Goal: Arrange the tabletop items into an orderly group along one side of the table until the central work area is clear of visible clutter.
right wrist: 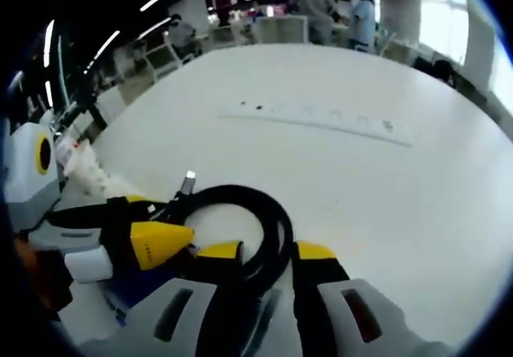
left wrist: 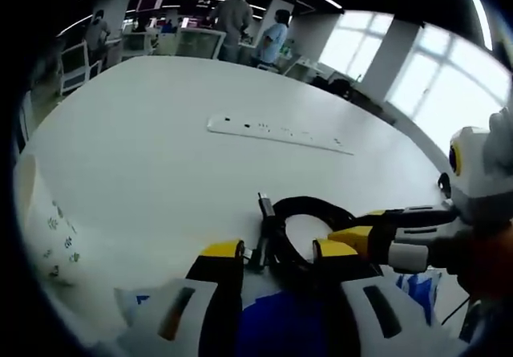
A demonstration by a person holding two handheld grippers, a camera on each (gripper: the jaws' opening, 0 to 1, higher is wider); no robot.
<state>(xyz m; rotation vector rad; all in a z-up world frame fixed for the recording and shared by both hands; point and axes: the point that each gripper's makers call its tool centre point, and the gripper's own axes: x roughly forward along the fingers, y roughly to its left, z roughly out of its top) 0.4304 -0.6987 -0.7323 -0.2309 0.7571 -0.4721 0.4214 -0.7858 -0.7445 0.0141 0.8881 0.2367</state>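
Left gripper view, nearest: left gripper (left wrist: 276, 254) low over the white table (left wrist: 144, 156), yellow-tipped jaws apart, straddling the near side of the coiled black cable (left wrist: 309, 212); whether anything is actually pinched between them cannot be told. Beneath the jaws, a blue-and-white packet (left wrist: 272, 329), partly hidden. Entering from the right, the right gripper (left wrist: 365, 233), held level and pointing left, its yellow tips meeting the cable loop on its right side. Cable plug end (left wrist: 264, 204) sticking up and away from the loop. At the left edge, a white patterned bag (left wrist: 52, 237), just beside the table's rim.

Right gripper view, nearest: right gripper (right wrist: 268, 257) angled down onto the table, jaws parted with the black cable (right wrist: 256, 221) running between them; grip not clearly seen, so clenched or released cannot be told. From the left, the left gripper (right wrist: 164, 241), its yellow tip pressed against the loop's left side. Metal plug tip (right wrist: 189, 182) raised above the coil.

Farther out, mid-table: a long white power strip (left wrist: 276, 132) lying flat, well apart from the cable.

Farthest: people standing (right wrist: 313, 0) by desks, bright windows (left wrist: 449, 84) beyond.
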